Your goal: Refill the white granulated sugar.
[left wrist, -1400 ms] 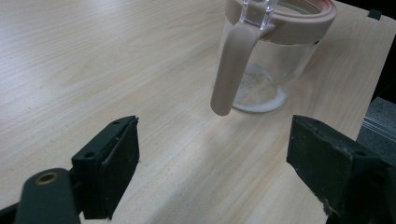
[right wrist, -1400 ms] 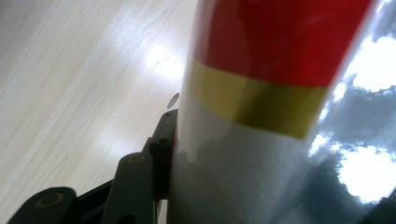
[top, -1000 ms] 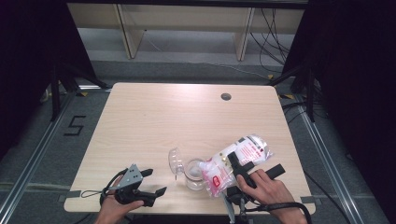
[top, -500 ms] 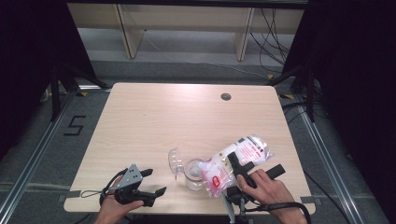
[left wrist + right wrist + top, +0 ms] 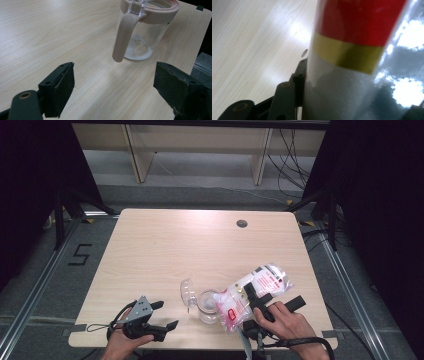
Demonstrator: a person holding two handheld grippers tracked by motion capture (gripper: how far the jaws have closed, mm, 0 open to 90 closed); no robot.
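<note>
High view: bag (image 5: 255, 292) tilted, mouth toward jar (image 5: 207, 304)

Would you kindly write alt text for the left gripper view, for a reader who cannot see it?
A clear glass jar with a pinkish rim stands on a pale wooden table, a little white powder in its bottom and a pink spoon handle hanging down its side. The left tool's black jaws stand open in front, empty.
</note>
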